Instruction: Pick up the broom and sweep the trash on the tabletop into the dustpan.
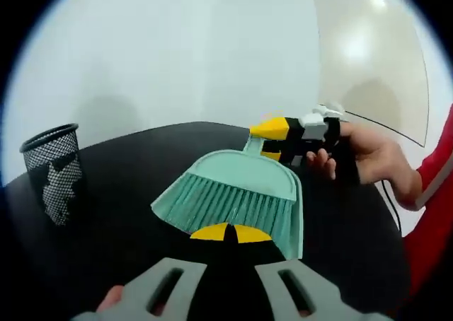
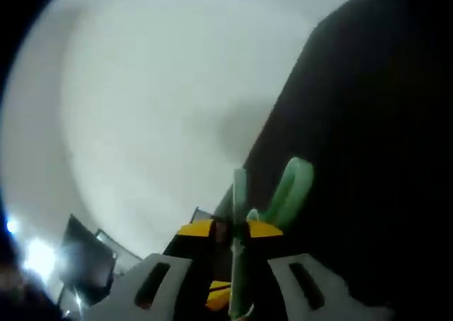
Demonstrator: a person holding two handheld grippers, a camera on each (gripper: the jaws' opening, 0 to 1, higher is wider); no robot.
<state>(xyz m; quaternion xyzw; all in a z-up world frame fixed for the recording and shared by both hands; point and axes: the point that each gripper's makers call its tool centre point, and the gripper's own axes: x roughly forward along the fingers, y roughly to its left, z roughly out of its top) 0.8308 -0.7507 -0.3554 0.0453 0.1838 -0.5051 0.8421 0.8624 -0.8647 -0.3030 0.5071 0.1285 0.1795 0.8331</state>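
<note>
Looking along the left gripper (image 1: 228, 237) in the left gripper view, its yellow-tipped jaws sit pressed together at bottom centre on what appears to be the broom's (image 1: 225, 202) back, the mint bristles fanning out across the middle of the frame. The broom lies inside the dustpan (image 1: 287, 187), whose handle reaches up and right to the right gripper (image 1: 283, 138), held by a person's hand (image 1: 368, 155) at right centre. A mesh pen holder (image 1: 55, 169) stands on the dark tabletop (image 1: 141, 158) at the left edge, well apart. No trash can be made out on the table.

Turning to the right gripper view, the right gripper (image 2: 230, 230) at bottom centre is clamped on the thin edge of the dustpan handle (image 2: 239, 250), with the green hanging loop (image 2: 290, 187) curling up just right of it. The picture is steeply tilted, tabletop at the right.

The risk, I judge: the grip on that narrow edge is slim, so a broom stroke pushing against the pan could twist it in the jaws and spill whatever it holds. A wide swing leftward could also knock the pen holder.
</note>
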